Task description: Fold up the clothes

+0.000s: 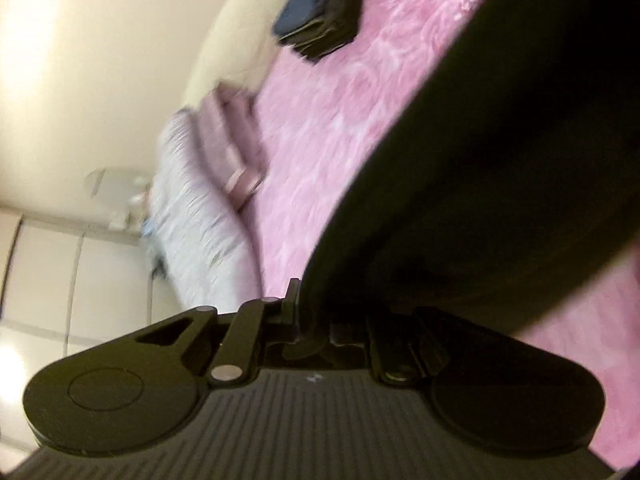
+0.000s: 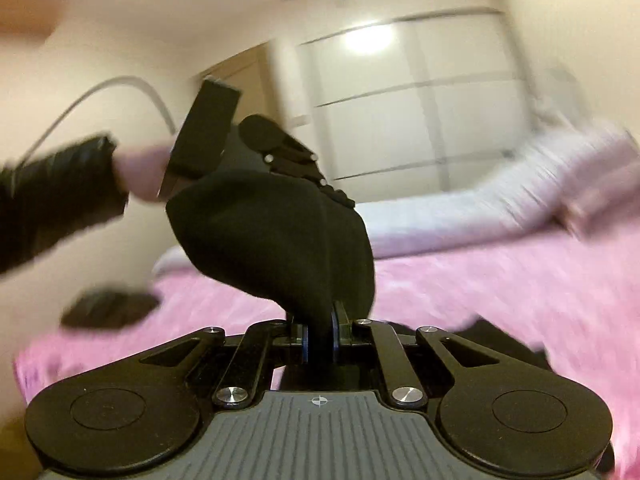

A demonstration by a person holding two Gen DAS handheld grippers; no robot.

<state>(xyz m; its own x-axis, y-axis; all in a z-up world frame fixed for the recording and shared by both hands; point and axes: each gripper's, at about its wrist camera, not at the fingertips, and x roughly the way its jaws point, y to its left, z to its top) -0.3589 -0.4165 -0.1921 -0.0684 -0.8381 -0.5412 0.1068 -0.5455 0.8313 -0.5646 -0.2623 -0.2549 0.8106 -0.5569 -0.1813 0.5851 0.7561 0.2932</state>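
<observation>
A black garment (image 2: pixel 272 240) hangs stretched between my two grippers above the pink blanket (image 2: pixel 480 288). In the right wrist view my right gripper (image 2: pixel 322 332) is shut on its lower edge. Above it, a hand (image 2: pixel 140 176) in a black sleeve holds my left gripper (image 2: pixel 340 200), whose tips are buried in the cloth's upper edge. From the left wrist view the same black garment (image 1: pixel 500 160) rises from the shut left gripper (image 1: pixel 308 312) toward the upper right and hides the right finger. Both views are blurred by motion.
A stack of folded dark clothes (image 1: pixel 320 8) lies at the blanket's far end, and a folded pink item (image 1: pixel 236 148) rests beside a pale grey pillow (image 1: pixel 200 220). White wardrobe doors (image 2: pixel 420 100) stand behind the bed. A dark pile (image 2: pixel 108 312) sits on the blanket at left.
</observation>
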